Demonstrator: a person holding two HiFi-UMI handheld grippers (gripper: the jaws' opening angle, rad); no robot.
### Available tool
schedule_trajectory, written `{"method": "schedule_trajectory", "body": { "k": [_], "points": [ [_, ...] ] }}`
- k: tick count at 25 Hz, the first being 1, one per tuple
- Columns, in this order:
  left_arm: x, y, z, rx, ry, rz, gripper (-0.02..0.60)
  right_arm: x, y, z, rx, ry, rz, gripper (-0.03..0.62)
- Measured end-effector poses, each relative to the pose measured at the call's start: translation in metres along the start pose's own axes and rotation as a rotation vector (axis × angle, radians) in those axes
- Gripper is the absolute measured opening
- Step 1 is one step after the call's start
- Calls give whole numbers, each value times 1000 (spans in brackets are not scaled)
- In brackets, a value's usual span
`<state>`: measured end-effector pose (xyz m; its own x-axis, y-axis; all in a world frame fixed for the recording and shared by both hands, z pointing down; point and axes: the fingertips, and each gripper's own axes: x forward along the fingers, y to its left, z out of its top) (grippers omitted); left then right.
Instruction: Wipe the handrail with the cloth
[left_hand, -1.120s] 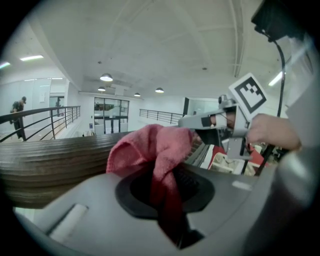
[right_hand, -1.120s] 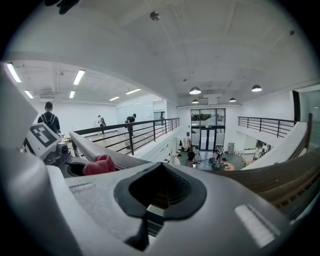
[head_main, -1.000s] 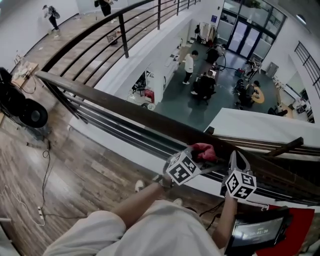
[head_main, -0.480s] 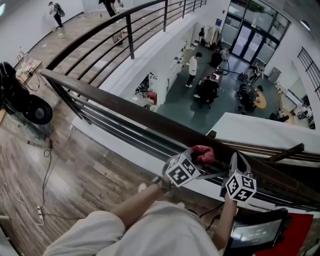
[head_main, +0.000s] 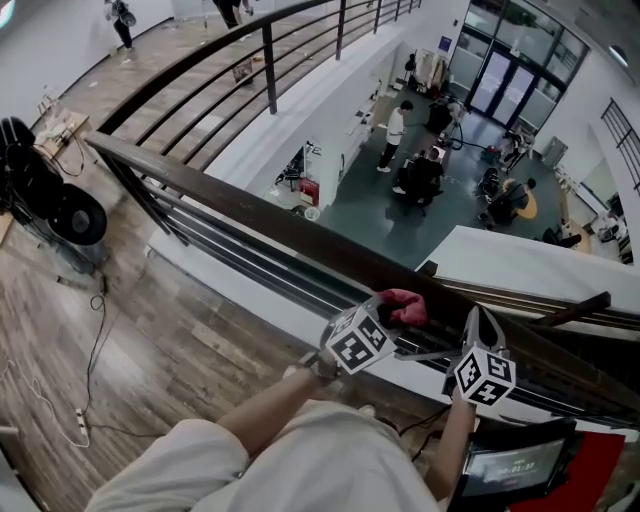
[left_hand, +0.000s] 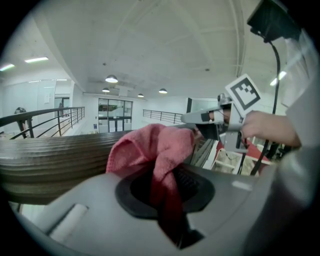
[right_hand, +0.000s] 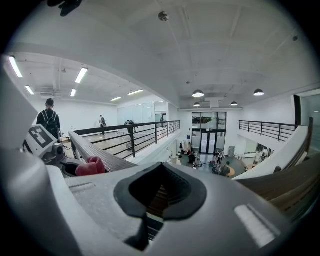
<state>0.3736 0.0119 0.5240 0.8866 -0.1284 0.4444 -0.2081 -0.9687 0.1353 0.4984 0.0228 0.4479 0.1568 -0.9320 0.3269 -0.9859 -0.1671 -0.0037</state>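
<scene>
Where the head view looks down, the left tool holds a crumpled red-pink cloth on top of the long dark wooden handrail, with the right tool just beside it. The left gripper view shows jaws clenched on the cloth, which is bunched against the rail. The right gripper view shows jaws closed together, gripping nothing.

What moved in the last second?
The left gripper, shut on the red cloth, slid slightly left along the handrail. Nothing was grabbed or let go. The right gripper stayed put near the rail, fingers together and empty.
</scene>
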Motion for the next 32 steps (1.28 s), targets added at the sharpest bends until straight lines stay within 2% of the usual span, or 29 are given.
{"method": "schedule_trajectory", "body": {
  "k": [10, 16, 28, 32],
  "points": [
    [-33, 30, -10, 4, -3, 29, 66, 0, 8, 1, -14, -5, -52, 2],
    [-53, 51, -16, 6, 3, 52, 66, 7, 37, 0, -28, -5, -26, 2],
    [-92, 98, -38, -39, 2, 130, 69, 25, 83, 2, -92, 22, 12, 2],
    [-110, 119, -44, -58, -3, 175, 71, 25, 81, 3, -50, 38, 13, 2]
  ]
}}
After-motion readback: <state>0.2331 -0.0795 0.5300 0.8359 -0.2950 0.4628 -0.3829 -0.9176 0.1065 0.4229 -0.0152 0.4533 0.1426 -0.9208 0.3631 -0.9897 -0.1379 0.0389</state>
